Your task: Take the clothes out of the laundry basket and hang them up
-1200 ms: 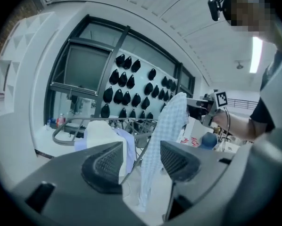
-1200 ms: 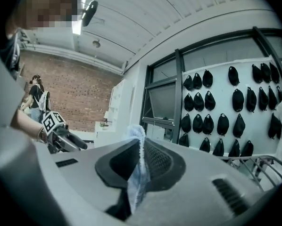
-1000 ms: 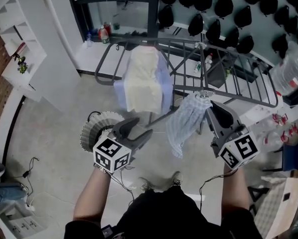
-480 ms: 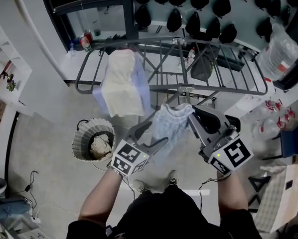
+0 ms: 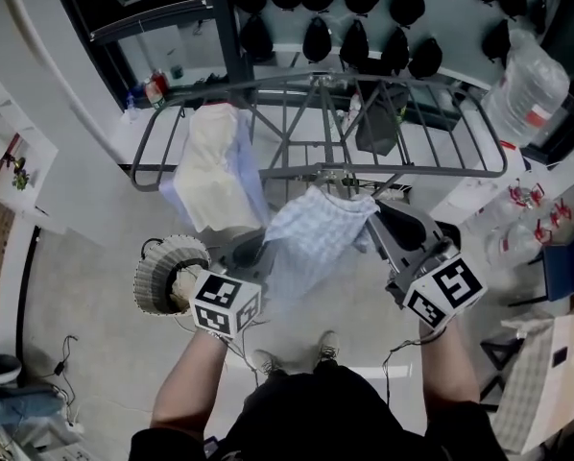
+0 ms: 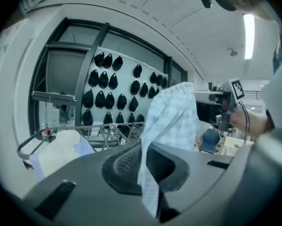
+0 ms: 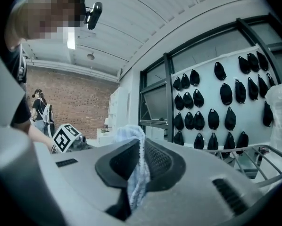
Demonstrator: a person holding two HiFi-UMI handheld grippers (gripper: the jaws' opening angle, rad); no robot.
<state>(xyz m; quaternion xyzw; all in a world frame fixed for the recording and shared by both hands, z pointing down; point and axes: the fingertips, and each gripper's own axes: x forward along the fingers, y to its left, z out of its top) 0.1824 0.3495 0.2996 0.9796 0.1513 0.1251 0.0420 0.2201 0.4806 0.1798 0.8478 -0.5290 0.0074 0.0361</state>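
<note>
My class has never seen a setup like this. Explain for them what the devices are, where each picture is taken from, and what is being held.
A person holds a two-jaw claw in each hand; the marker cubes belong to the claws. The head view looks down from a camera on the person's head. The other two views come from cameras riding on each claw. The left claw, whose jaws have just closed, and the right claw each pinch the same checked cloth, held between them before a grey drying rack. A cream and blue garment already hangs there. A laundry basket stands on the floor at the person's left.
</note>
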